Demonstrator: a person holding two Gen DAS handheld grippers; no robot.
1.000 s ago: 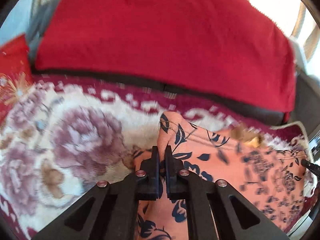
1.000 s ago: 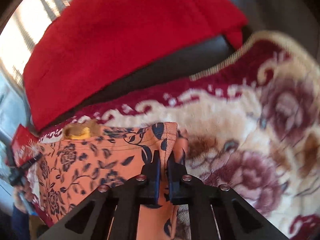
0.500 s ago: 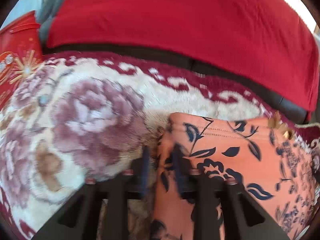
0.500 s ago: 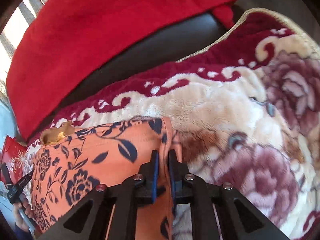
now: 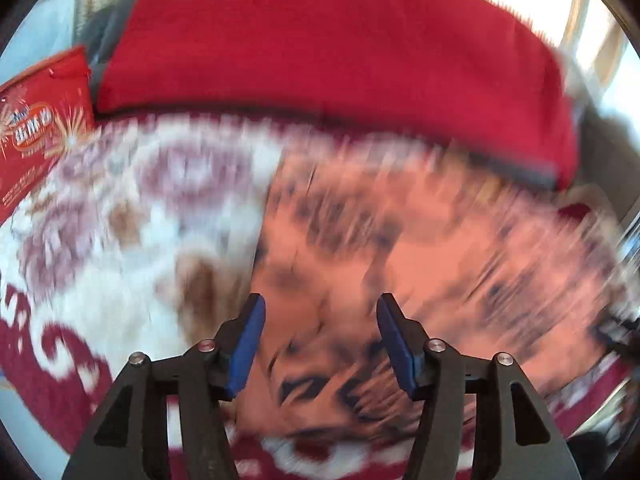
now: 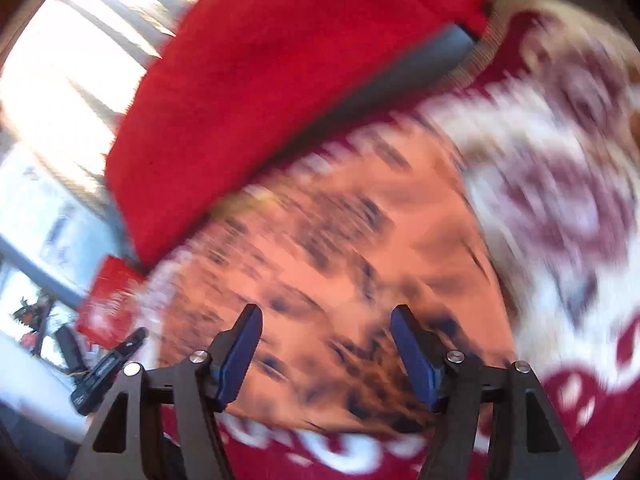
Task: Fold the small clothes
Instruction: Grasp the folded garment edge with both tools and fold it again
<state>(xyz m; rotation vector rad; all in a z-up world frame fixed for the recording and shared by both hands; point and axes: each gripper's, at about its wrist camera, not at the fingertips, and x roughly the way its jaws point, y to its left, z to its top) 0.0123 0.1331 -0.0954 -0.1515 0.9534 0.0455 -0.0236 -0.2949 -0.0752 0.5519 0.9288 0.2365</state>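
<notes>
An orange garment with dark blue flowers (image 5: 400, 248) lies spread on the flowered blanket, heavily blurred by motion in both views. My left gripper (image 5: 320, 308) hovers over its left part with the jaws opening; nothing is pressed between the blue pads (image 5: 248, 340). In the right wrist view the same garment (image 6: 340, 248) fills the middle. My right gripper (image 6: 326, 316) stands over it, jaws also opening, and its pads (image 6: 412, 352) touch no cloth that I can see.
A cream and maroon flowered blanket (image 5: 120, 220) covers the seat. A red cover (image 5: 320, 48) drapes the backrest behind. A red printed bag (image 5: 36, 128) stands at the left. In the right wrist view the other gripper (image 6: 108, 364) shows at lower left.
Both grippers were shut on the garment's edge and have let it go, jaws now wide. The garment lies flat, and both cameras have pulled back fast, blurring the views.
</notes>
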